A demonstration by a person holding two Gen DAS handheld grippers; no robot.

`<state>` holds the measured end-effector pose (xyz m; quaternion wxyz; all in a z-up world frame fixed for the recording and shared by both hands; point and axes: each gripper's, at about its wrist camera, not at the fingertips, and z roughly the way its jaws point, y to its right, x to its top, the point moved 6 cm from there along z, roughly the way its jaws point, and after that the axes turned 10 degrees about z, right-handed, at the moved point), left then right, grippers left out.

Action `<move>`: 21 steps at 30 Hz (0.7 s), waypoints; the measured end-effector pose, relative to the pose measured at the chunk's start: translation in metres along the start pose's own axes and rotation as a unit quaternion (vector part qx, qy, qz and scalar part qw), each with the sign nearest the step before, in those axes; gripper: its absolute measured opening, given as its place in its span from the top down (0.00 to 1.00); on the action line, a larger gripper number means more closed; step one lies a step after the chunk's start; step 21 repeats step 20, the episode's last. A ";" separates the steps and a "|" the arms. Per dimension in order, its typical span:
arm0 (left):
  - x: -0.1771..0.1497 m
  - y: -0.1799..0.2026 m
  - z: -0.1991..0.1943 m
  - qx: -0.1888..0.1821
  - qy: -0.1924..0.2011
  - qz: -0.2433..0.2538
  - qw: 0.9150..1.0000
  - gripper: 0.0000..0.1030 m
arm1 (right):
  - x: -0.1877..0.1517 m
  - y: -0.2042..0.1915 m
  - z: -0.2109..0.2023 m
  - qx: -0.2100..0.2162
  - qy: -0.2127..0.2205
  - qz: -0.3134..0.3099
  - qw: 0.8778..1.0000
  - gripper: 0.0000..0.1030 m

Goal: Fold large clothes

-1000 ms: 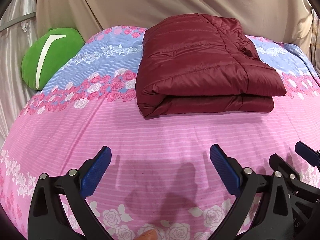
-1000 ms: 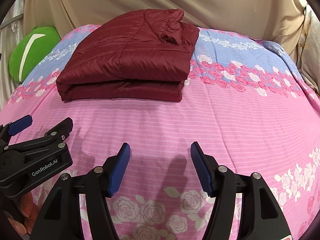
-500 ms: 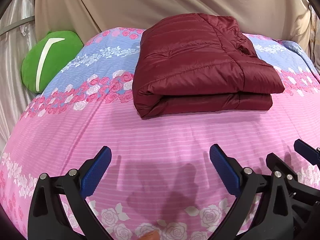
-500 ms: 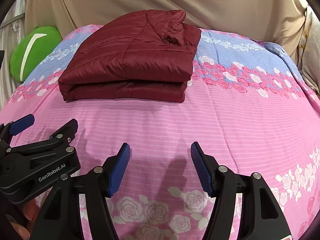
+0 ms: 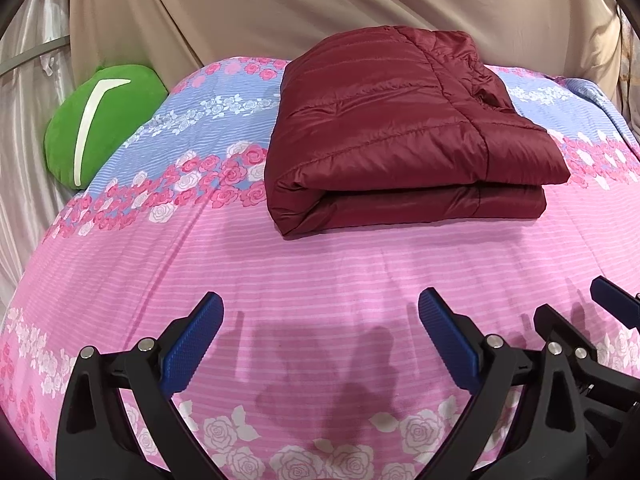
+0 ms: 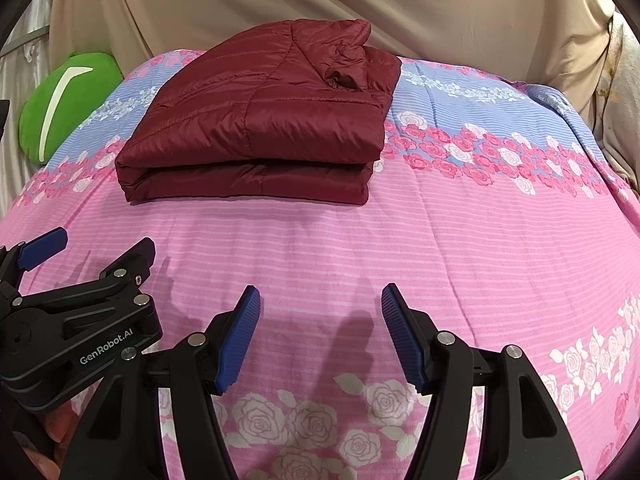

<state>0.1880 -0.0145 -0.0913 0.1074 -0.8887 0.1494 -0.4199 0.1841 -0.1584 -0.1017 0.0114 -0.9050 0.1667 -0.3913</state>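
Beige cloth [image 5: 320, 12] hangs in loose folds behind the bed and fills the whole background, and at the far left a paler, shiny curtain [image 5: 24, 92] with a thin rail across it is seen. Below it lies the bedsheet [image 5: 320, 272], stretched quite smooth: its near part is pink with fine lighter stripes and a row of white roses at the front edge, and its far part is a blue band bordered by pink and white roses. On the left edge of the bed, against the curtain, rests a round green cushion [image 5: 104, 120] with a white curved stripe. The dark red quilted jacket [image 5: 400, 132] lies folded into a thick, neat packet on the far half of the sheet, partly on the blue band and partly on the pink, with its folded edge toward the cameras and a bunched part on top at the back. Both tools hover over the near pink area, well apart from the jacket, side by side. The left gripper [image 5: 320, 344] has its blue pads wide apart with nothing between them, and the right gripper [image 6: 320, 336] also stands with jaws apart and empty. Soft shadows of the fingers fall on the sheet under them.
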 end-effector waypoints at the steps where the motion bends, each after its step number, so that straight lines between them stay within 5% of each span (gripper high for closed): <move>1: 0.000 0.001 0.000 0.000 0.000 0.001 1.000 0.07 | 0.000 0.000 0.000 -0.001 0.000 0.001 1.000 0.40; 21: -0.003 0.001 0.005 0.002 -0.015 -0.005 1.000 0.07 | -0.002 -0.007 -0.001 -0.009 0.004 0.001 1.000 0.40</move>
